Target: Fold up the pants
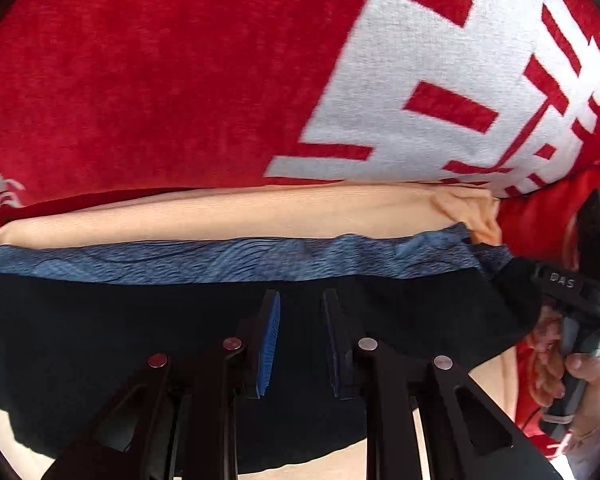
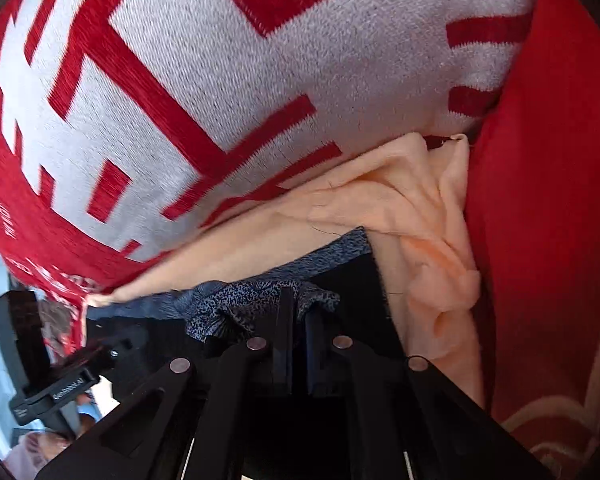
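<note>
Pants (image 1: 100, 320): smooth black cloth, mottled blue waistband (image 1: 220, 260)

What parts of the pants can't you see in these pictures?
- Left wrist view: the black pants run off the bottom edge; the left gripper covers their middle.
- Right wrist view: the right gripper hides most of the pants; only the bunched blue waistband shows.
- Neither view shows the legs.

A red blanket (image 1: 140, 80) with large white woven characters covers the supporting surface. Directly on it lies a peach cloth (image 1: 240, 212), with the black pants (image 1: 100, 340) lying over that cloth.
</note>
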The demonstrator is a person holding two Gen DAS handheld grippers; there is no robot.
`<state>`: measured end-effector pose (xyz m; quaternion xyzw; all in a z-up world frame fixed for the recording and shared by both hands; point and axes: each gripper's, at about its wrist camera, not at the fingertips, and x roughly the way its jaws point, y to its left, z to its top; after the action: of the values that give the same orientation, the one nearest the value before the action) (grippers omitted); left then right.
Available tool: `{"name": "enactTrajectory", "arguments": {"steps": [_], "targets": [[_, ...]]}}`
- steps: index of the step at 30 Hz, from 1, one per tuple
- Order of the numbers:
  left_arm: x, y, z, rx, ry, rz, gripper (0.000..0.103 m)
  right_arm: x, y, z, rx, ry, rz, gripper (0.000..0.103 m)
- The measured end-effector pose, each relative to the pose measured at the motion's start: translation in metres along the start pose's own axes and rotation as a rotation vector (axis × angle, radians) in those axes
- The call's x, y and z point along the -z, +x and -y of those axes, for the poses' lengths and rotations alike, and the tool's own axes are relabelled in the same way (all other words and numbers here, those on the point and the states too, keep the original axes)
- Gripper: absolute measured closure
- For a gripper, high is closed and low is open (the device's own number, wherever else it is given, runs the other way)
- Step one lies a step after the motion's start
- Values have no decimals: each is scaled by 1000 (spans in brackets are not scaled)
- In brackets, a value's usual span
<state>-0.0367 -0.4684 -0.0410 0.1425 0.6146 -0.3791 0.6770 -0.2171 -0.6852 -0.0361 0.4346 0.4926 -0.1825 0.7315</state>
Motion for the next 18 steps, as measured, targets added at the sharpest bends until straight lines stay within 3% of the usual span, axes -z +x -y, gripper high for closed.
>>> {"name": "enactTrajectory", "arguments": {"steps": [1, 2, 3, 4, 5, 6, 7, 8, 9, 13, 18], "targets": [[1, -1, -2, -22, -1, 2, 75, 2, -1, -3, 18, -18, 4, 94], [3, -3, -5, -37, -5, 5, 49, 2, -2, -8, 38, -37, 8, 91], [5, -5, -8, -55, -6, 11, 32, 3, -3, -13, 58, -51, 8, 86], [6, -7, -9, -75, -4, 19, 9, 4, -4, -17, 74, -59, 11, 83], [8, -10, -11, -94, 0, 31, 8, 5, -6, -22, 86, -66, 16, 74], [10, -12, -12, -110, 5, 36, 8, 7, -10, -27, 96, -74, 31, 55], [12, -14, -14, -121, 6, 36, 8, 8, -15, -33, 108, -85, 52, 45], [14, -15, -17, -138, 3, 35, 8, 10, -19, -40, 141, -102, 78, 6], [15, -16, -19, -152, 2, 32, 8, 11, -26, -50, 182, -123, 121, 0], [23, -23, -27, -190, 7, 16, 8, 19, -43, -67, 209, -164, 177, 0], [38, -31, -42, -199, -32, -3, 8, 42, -42, -66, 191, -152, 130, 0]]}}
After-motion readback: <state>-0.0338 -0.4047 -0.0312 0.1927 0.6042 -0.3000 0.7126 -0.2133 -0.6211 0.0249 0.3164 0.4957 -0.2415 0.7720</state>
